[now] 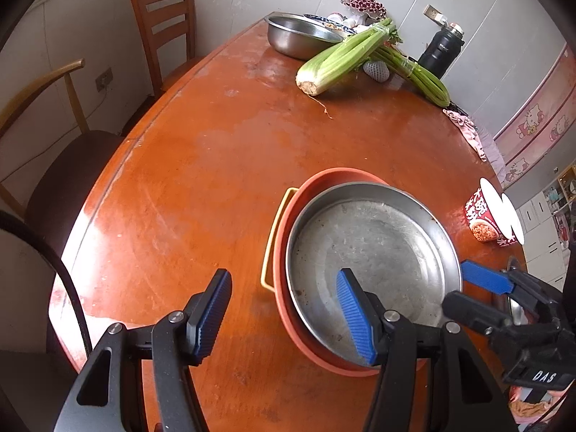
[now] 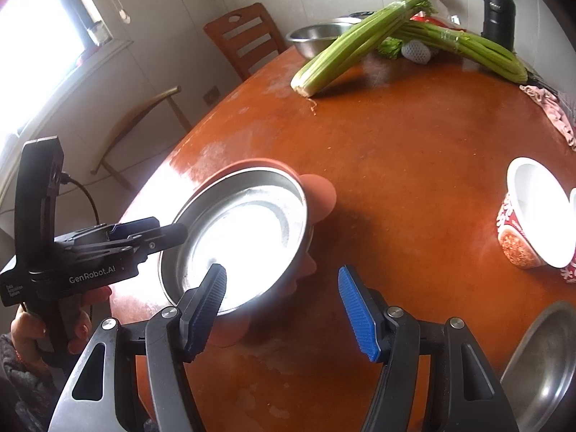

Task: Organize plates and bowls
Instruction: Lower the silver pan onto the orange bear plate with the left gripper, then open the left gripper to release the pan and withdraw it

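Observation:
A shallow steel plate (image 1: 374, 248) (image 2: 244, 237) rests inside an orange dish (image 1: 284, 309) (image 2: 320, 194) with a yellow handle (image 1: 271, 237), near the table's front edge. My left gripper (image 1: 284, 315) (image 2: 167, 226) is open and straddles the near-left rims: one pad hangs over the steel plate, the other over bare table. My right gripper (image 2: 282, 311) (image 1: 468, 291) is open too and straddles the near-right rim, its left pad above the plate. No pad presses on either dish. A second steel plate (image 2: 543, 367) lies at the near right.
On the orange-brown table (image 1: 216, 180) (image 2: 414, 165), a steel basin (image 1: 298, 36) (image 2: 316, 36), celery bunches (image 1: 342, 57) (image 2: 345, 46) and a black flask (image 1: 441, 54) (image 2: 498, 14) stand at the far end. A red-and-white bowl (image 1: 482, 216) (image 2: 532, 216) sits at right. Chairs (image 1: 165, 28) line the left.

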Demonstrator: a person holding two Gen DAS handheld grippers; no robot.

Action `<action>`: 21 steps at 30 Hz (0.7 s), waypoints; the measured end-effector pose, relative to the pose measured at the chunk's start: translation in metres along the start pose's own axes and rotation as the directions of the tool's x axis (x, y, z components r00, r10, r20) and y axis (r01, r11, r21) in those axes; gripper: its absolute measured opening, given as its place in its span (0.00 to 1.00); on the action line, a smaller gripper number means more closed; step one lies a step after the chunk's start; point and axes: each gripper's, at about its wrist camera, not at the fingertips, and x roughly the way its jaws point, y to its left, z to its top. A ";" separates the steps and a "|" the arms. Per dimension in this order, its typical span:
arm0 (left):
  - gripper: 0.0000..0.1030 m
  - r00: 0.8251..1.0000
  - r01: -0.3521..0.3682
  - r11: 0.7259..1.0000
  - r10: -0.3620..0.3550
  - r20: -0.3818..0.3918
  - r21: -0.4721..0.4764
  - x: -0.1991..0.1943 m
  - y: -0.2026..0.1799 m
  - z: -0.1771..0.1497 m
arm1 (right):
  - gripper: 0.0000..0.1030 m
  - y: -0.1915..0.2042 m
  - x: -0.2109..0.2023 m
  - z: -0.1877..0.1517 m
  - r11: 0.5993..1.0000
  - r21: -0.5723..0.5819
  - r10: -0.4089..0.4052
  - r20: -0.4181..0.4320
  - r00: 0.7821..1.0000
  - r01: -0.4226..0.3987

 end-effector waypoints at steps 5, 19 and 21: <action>0.58 1.000 0.024 1.000 -0.024 -0.019 0.003 0.010 -0.003 0.003 | 0.65 0.008 0.013 0.000 1.000 -0.026 -0.005 -0.024 1.000 0.004; 0.58 0.999 0.010 0.999 -0.009 -0.034 0.050 0.025 -0.018 0.011 | 0.65 0.012 0.024 0.000 0.997 -0.075 -0.034 -0.034 0.999 0.032; 0.58 0.999 0.010 0.998 -0.008 -0.037 0.059 0.026 -0.021 0.013 | 0.65 0.010 0.024 0.000 0.997 -0.073 -0.039 -0.033 0.999 0.037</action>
